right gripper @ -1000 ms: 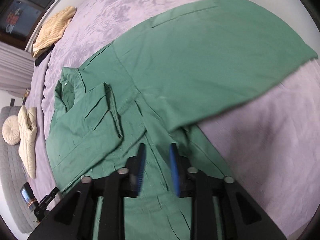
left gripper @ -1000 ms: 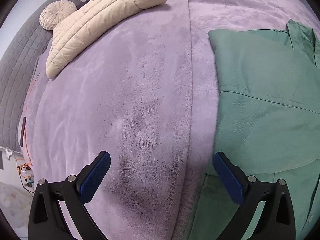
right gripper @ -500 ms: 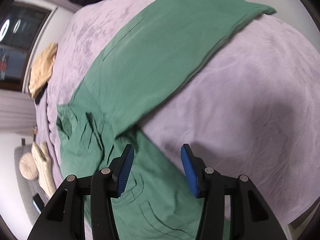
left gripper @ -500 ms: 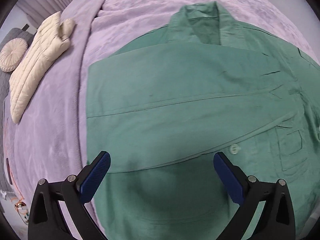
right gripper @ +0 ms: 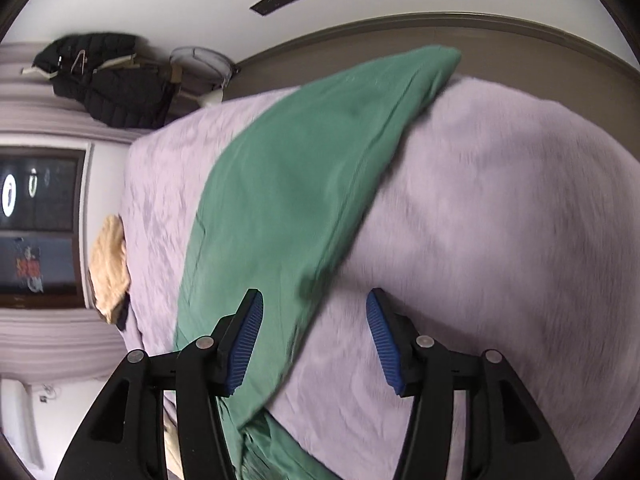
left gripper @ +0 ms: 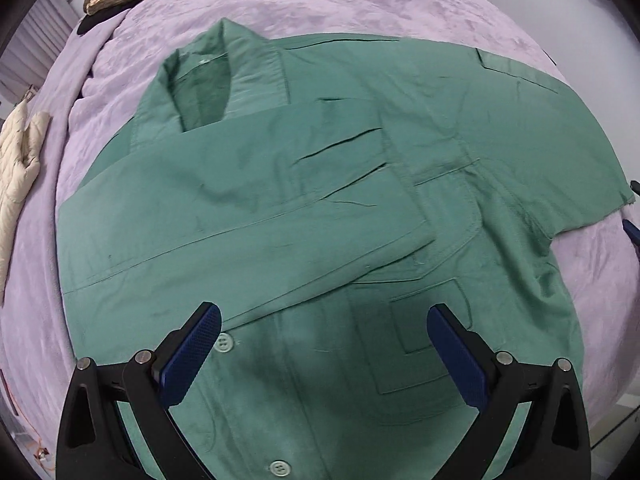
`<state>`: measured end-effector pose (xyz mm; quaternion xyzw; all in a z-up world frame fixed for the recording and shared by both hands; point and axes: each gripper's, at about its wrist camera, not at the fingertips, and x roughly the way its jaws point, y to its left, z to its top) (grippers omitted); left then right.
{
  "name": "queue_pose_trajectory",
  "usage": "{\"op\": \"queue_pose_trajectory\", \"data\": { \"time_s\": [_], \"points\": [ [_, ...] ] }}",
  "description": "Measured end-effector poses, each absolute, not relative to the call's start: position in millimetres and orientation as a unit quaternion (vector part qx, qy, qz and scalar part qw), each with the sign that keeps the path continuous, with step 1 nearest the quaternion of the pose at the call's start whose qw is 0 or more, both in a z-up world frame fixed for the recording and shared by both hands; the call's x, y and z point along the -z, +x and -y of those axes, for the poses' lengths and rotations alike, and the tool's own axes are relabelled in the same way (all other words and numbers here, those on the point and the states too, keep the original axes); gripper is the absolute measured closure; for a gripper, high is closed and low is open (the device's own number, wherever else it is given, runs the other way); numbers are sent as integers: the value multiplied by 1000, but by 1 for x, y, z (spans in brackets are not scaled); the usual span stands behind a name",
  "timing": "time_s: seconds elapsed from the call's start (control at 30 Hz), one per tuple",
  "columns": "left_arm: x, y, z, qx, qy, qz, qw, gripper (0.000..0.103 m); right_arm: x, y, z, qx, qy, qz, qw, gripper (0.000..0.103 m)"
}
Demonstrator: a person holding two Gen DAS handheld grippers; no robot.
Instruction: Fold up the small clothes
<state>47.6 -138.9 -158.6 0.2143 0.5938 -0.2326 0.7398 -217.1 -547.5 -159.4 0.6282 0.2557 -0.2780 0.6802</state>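
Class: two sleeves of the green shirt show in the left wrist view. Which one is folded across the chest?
The sleeve on the picture's left lies folded across the chest; the other sleeve spreads flat outward.

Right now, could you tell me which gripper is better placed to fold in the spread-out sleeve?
Right, probably. The right gripper is open with the unfolded sleeve between its fingers; the left gripper hovers over the shirt front.
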Motion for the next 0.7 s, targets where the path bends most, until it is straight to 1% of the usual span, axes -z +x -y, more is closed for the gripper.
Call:
{"op": "queue_pose_trajectory", "data": {
  "time_s": [0.1,0.33,0.5,0.53,0.57,0.6,0.63,0.7],
  "points": [
    [159,38,157,243,219,-593,736,0,168,-219,569,273,654,-227,668,45],
    [160,26,175,253,233,-590,730,0,187,-226,606,257,718,-128,635,45],
    [164,28,173,244,236,-593,730,0,198,-228,623,246,748,-86,611,45],
    [164,29,171,242,236,-593,731,0,199,-225,624,240,750,-82,611,48],
    [164,31,169,240,235,-593,732,0,199,-223,624,232,751,-79,613,65],
    [164,32,168,238,235,-592,733,0,200,-221,624,223,754,-76,614,93],
    [164,32,165,237,235,-593,733,0,200,-218,624,220,755,-75,613,99],
    [164,32,159,236,237,-596,730,0,195,-215,620,198,754,-66,623,99]
  ]
}}
